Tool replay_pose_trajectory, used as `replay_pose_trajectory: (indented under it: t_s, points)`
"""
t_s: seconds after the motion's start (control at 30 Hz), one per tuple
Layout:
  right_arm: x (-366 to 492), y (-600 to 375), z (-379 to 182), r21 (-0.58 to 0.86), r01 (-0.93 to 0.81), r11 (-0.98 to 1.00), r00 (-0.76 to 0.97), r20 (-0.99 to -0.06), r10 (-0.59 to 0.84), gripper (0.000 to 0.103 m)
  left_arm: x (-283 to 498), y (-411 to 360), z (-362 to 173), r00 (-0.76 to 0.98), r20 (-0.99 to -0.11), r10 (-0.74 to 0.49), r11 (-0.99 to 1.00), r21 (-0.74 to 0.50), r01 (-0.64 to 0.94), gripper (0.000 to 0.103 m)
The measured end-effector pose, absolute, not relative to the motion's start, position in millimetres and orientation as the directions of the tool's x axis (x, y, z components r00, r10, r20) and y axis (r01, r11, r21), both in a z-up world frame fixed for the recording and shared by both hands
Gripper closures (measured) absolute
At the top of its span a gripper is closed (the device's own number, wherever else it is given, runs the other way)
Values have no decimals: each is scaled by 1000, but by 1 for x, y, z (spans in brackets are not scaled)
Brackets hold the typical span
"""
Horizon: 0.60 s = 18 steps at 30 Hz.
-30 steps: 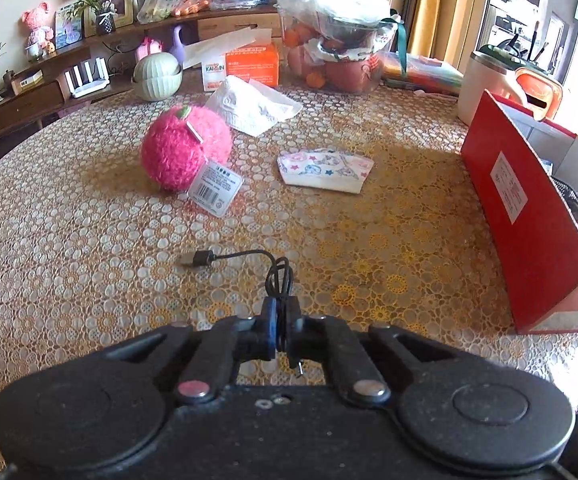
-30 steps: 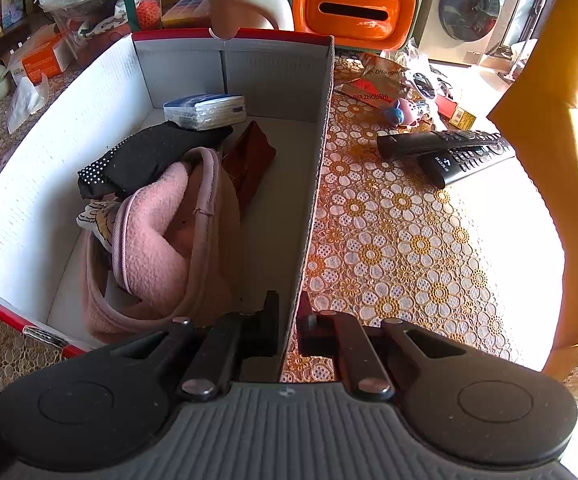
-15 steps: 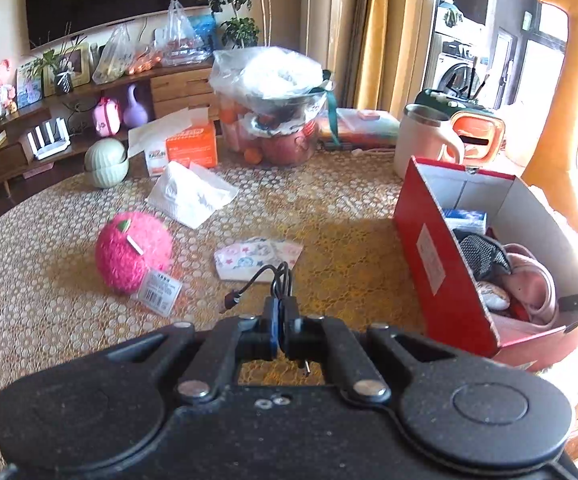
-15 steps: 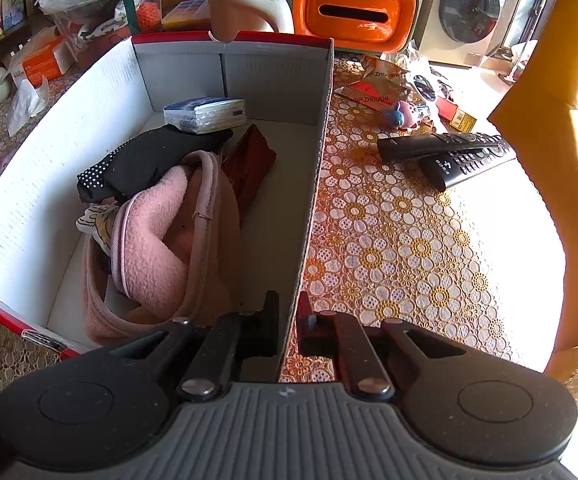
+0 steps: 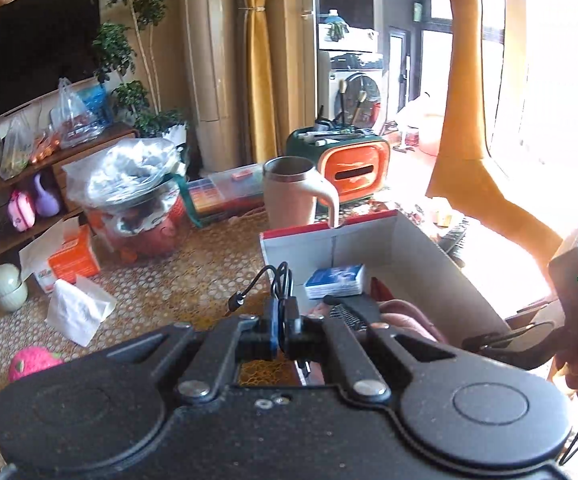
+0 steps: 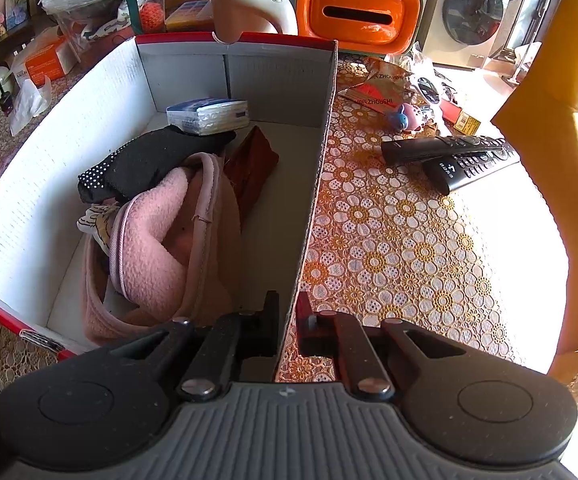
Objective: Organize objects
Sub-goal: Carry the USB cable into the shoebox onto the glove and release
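The left tool (image 5: 283, 330) is clamped on a black cable (image 5: 275, 280), held above the worktop (image 5: 161, 284) beside the box (image 6: 225, 64). The right tool (image 6: 287, 322) pinches the box's right wall near its front corner. Bare floor shows along that wall in the half-filled box.

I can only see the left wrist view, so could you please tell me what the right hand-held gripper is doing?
Observer: The right hand-held gripper is shut on the near end of the box's right wall.
Operator: Thank you. Is there room in the box for the cable?
Observer: Yes, there is a bare gap between the pink pouch and that wall.
Operator: Is anything lying outside the box on that side?
Observer: Two black remotes lie on the tablecloth, one across the other.
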State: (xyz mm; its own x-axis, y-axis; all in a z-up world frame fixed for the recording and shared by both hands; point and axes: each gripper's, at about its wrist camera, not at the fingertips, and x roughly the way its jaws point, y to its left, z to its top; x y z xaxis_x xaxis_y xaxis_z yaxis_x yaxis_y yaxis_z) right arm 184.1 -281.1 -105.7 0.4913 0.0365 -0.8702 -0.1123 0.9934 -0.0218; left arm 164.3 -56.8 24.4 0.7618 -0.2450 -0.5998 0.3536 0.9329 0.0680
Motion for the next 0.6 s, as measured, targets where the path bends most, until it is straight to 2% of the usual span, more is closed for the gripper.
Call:
replay_pose_trajectory:
  t_s: [0.27, 0.6]
  points:
    - [183, -283, -107, -13, -123, 992, 493, -869, 50, 95, 173, -118, 11, 727, -609, -319, 885, 82, 457, 102]
    - [182, -285, -108, 4, -129, 992, 494, -867, 68, 95, 192, -166, -17, 701, -623, -347, 845, 116, 522, 102]
